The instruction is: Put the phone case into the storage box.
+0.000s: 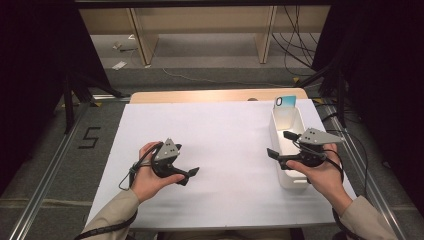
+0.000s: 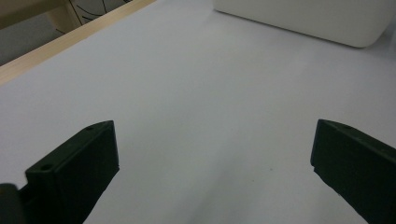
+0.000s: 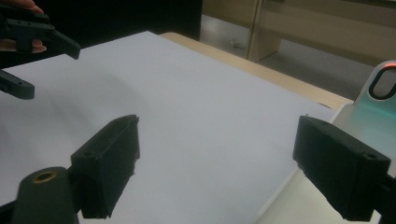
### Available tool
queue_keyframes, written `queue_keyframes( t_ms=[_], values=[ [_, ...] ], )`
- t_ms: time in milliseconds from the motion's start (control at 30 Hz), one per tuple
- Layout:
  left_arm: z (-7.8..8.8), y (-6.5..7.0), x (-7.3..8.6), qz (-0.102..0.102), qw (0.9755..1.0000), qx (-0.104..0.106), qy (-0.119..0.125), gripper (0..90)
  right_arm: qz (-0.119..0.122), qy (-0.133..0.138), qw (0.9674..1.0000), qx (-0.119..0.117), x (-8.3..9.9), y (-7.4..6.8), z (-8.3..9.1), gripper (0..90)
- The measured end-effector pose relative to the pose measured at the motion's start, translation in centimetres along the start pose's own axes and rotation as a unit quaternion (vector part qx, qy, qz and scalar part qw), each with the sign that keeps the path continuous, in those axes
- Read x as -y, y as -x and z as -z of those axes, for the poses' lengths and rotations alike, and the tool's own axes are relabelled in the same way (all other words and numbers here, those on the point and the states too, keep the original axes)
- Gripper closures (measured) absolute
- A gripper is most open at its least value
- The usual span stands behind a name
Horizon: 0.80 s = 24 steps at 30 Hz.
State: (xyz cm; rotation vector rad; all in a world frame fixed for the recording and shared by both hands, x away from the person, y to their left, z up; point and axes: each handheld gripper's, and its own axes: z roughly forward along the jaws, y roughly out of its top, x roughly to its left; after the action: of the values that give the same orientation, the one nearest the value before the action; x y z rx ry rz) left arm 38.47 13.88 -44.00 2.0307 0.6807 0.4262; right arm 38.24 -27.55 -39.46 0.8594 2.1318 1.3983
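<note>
Right claw (image 1: 280, 144) held over the long white bin (image 1: 287, 127) at the desk's (image 1: 220, 150) right side, jaws spread wide, nothing between them; one jaw over the bin's rim, the other over the white sheet. Left claw (image 1: 189, 175) low over bare sheet, well apart from the bin, jaws wide, empty. Teal card (image 1: 286, 101) stands at the bin's far end.
</note>
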Motion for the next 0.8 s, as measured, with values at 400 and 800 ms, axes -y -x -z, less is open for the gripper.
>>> queue_keyframes(
  t_ms=[400, 800],
  values=[
    [0.01, -0.01, 0.01, 0.000, 1.0000, 0.000, 0.000, 0.4, -0.002, -0.004, 1.0000, -0.003, 0.48, -0.08, 0.31, 15.5],
    [0.01, -0.01, -0.01, -0.001, 1.0000, 0.000, 0.000, 0.4, -0.002, -0.004, 1.0000, -0.003, 0.67, -0.04, 0.48, 15.4]
  ],
)
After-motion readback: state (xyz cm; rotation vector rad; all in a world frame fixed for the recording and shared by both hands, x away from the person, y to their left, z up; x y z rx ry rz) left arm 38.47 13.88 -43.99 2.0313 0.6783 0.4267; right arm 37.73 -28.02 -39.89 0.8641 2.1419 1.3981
